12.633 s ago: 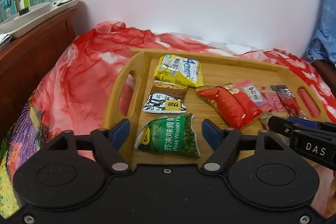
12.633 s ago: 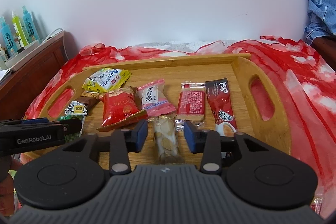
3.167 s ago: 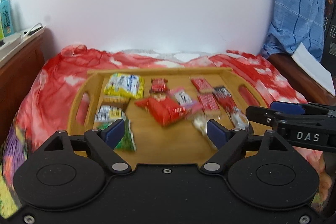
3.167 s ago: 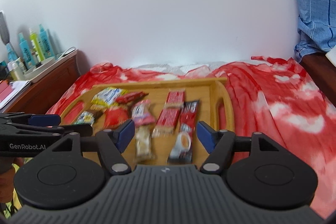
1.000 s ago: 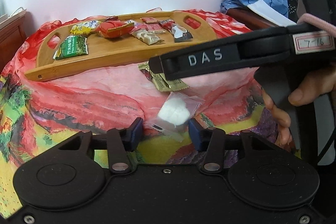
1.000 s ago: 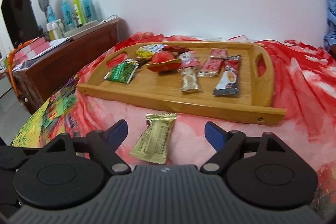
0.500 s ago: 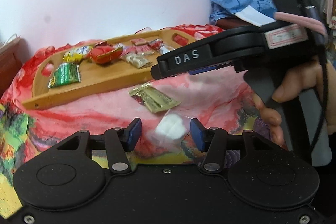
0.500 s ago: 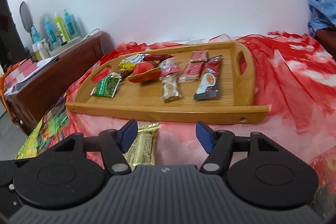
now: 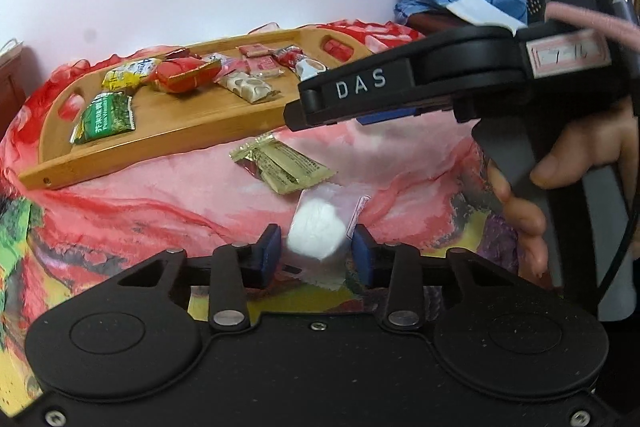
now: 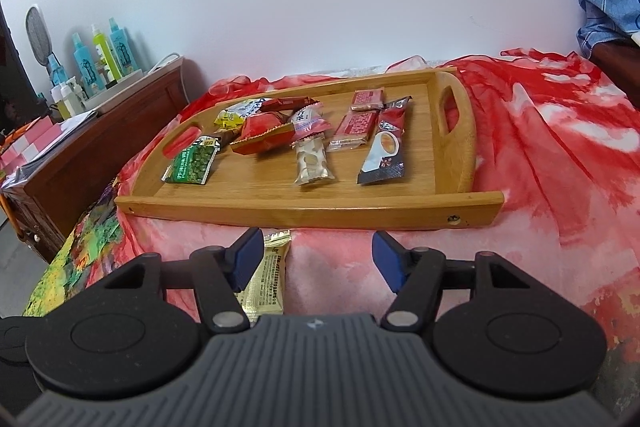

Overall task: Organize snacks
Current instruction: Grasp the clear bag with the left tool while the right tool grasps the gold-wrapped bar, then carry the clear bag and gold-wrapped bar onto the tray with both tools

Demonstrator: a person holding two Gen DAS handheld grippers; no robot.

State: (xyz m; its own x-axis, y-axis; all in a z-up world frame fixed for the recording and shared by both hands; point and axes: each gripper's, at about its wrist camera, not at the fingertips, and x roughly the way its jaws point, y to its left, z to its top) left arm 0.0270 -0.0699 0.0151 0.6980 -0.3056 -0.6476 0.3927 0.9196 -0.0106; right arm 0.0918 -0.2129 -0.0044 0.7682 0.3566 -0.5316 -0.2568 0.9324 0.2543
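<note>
At the bottom centre of your left wrist view, your left gripper (image 9: 315, 247) is closing on a clear packet holding a white marshmallow-like sweet (image 9: 316, 230), which sits between the blue pads, apparently touching them. Just above it lies a gold wrapper (image 9: 285, 167) on the red cloth (image 9: 168, 187). In the right wrist view, your right gripper (image 10: 316, 259) stands open, the gold wrapper beside its left pad. Farther up, the wooden tray (image 10: 320, 211) carries assorted snack packets.
</note>
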